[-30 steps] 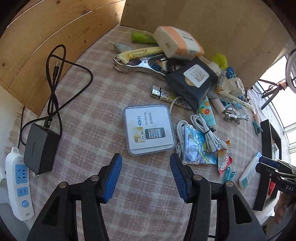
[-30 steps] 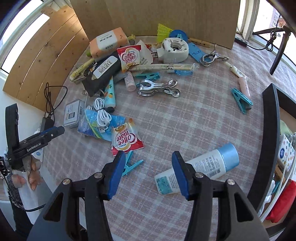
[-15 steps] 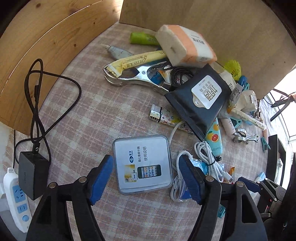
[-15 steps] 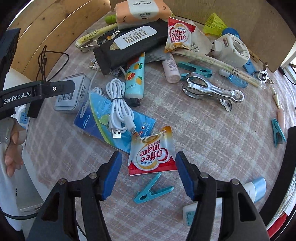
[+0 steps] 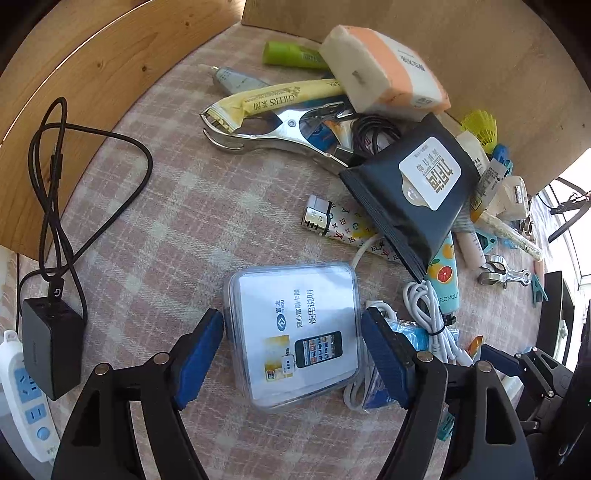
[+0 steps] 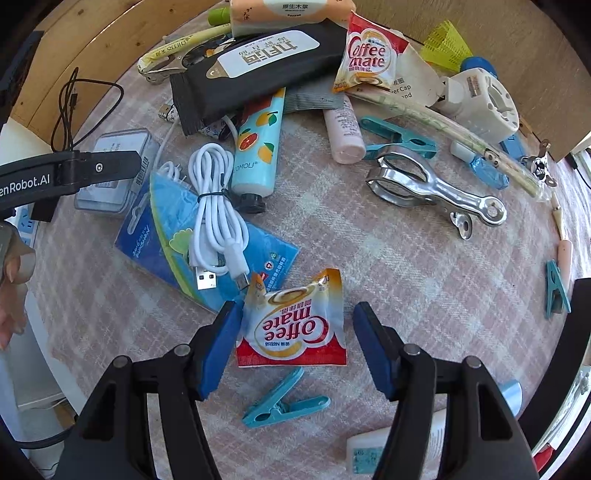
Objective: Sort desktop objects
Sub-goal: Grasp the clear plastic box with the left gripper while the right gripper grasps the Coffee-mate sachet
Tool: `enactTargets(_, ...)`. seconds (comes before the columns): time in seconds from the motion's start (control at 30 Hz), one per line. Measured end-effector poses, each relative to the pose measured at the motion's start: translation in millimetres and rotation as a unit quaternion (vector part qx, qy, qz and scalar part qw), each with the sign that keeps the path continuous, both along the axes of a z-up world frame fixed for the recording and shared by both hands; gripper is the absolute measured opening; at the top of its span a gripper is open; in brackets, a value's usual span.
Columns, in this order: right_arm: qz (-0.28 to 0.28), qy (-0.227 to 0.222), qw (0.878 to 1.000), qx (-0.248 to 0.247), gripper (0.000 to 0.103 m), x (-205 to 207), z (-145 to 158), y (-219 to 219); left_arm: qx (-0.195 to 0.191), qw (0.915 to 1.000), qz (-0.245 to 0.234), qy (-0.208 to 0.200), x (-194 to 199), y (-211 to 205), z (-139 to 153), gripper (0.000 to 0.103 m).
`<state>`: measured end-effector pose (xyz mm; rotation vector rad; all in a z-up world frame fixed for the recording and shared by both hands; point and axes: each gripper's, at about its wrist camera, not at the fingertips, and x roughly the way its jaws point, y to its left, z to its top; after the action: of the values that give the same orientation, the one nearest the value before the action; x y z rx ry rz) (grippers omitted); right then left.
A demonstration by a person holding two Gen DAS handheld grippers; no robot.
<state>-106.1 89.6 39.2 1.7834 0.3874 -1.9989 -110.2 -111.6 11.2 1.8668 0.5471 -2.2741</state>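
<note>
Checked worktop cluttered. Left tongs just widened, now apart, straddling clear card box; right tongs lowered, apart around Coffee-mate sachet. Both grasps imminent.

Domestic setting: a round bench under a pink plaid cloth, strewn with household clutter. Tissue pack at 12 o'clock, metal clamp at 2 o'clock, creamer sachet at centre; power strip at 8 o'clock in the left wrist view. Plywood boards screen the rim; a bright window at 3 o'clock.
</note>
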Motion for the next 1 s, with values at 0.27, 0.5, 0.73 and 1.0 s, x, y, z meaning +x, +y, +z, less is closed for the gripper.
enactTargets(0.27, -0.001, -0.003, 1.0, 0.0, 0.043, 3, 3, 7, 0.0, 0.9999, -0.015, 0.004, 2, 12, -9, 0.068)
enactTargets(0.5, -0.032, -0.006, 0.999, -0.02, 0.037, 3, 7, 19, 0.012, 0.9998, 0.002, 0.014, 22, -2, -10, 0.068)
enactTargets(0.73, -0.056, -0.011, 0.998, -0.015, 0.001, -8, 15, 37, 0.01, 0.9997, 0.007, 0.019, 35, -12, -12, 0.068)
enactTargets(1.0, -0.074, 0.001, 0.997, -0.037, 0.022, -15, 28, 54, 0.015, 0.9996, 0.004, 0.024, 42, -9, -18, 0.068)
